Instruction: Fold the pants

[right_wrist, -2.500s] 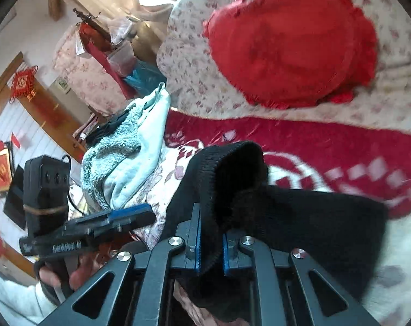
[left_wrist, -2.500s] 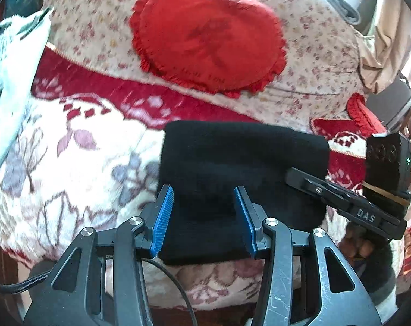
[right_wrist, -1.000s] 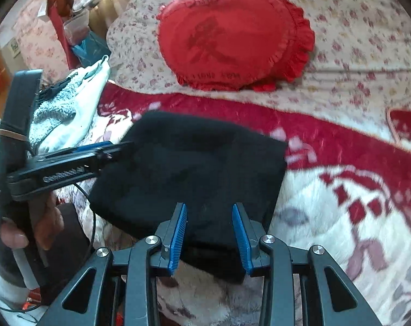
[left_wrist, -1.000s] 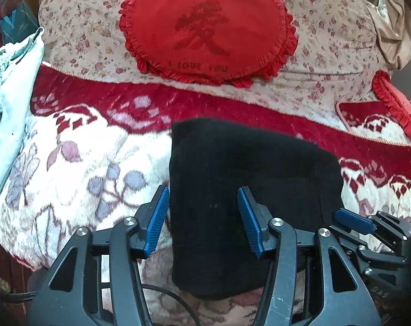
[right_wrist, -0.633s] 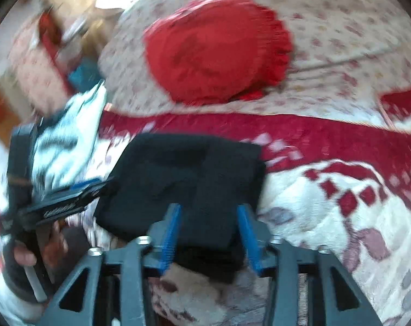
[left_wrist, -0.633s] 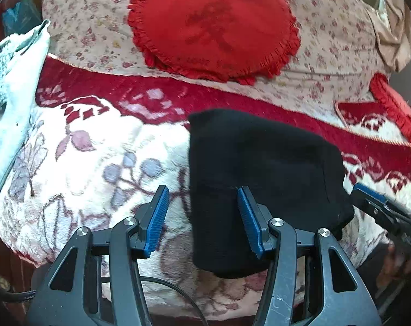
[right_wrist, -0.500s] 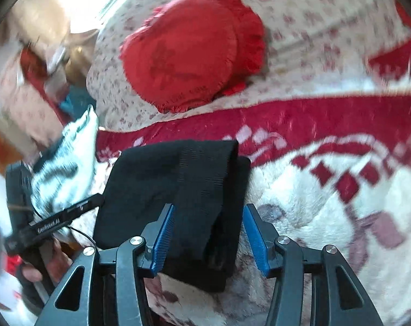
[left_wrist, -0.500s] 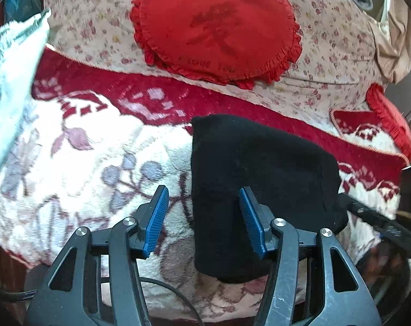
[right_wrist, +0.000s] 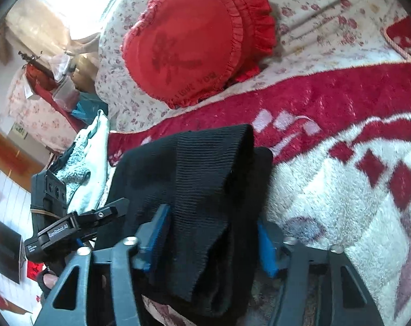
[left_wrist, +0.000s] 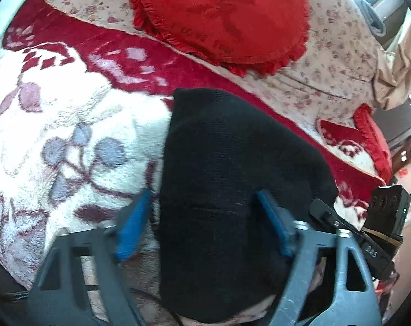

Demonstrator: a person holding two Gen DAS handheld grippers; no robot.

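Between both grippers' spread fingers (left_wrist: 133, 224), folded black pants (left_wrist: 232, 176), unpinched

Folded black pants (left_wrist: 232, 176) on floral blanket (left_wrist: 69, 135). Left tool (left_wrist: 202, 222) wide apart, just been opening, straddling pants' near-left edge. Right tool (left_wrist: 327, 217) at pants' right edge. Red cushion (left_wrist: 221, 13) behind.

right tongs (right_wrist: 210, 233): released pants (right_wrist: 194, 179) | both opened, lowered

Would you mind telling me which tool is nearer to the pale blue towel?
Left tool: it sits just beside the pale blue towel. The right tool straddles the black pants' far side.
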